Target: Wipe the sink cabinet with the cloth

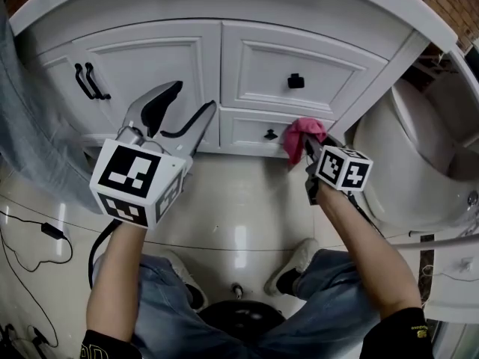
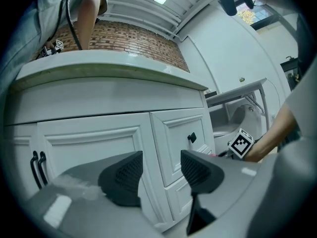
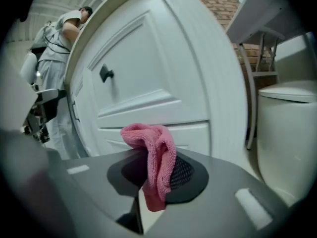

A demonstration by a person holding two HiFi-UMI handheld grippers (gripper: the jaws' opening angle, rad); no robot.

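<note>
1. The pink cloth (image 3: 156,155) is bunched in your right gripper (image 3: 158,175). Its fingers (image 3: 187,175) are closed to a narrow gap on the fold, and a loose lobe stands up ahead of the tips.
2. The wad's long axis runs along the fingers, so the lobe meets the cabinet first, not the hard tips.
3. The cloth sits at the right end of the lower drawer (image 1: 251,129) of the sink cabinet (image 1: 150,58), close to the corner post. It looks pressed to the face or just off it; I cannot tell which.
4. The drawer's unwiped length runs to your left from the cloth, past the knob (image 1: 270,134). Your stroke probably wants to go that way, along the drawer's long side.
5. Expect the knob to snag the lobe; pass above or below it.
6. The upper drawer (image 1: 299,62) lies directly above the cloth, and the double door (image 1: 142,66) is well to its left.
7. Your right hand is clearly the nearer one. Your left gripper (image 2: 161,170) hovers in front of the door's right edge, its fingers wide apart with nothing between them.
8. The toilet (image 1: 408,163) stands just beside your right forearm, so mind your elbow room.
</note>
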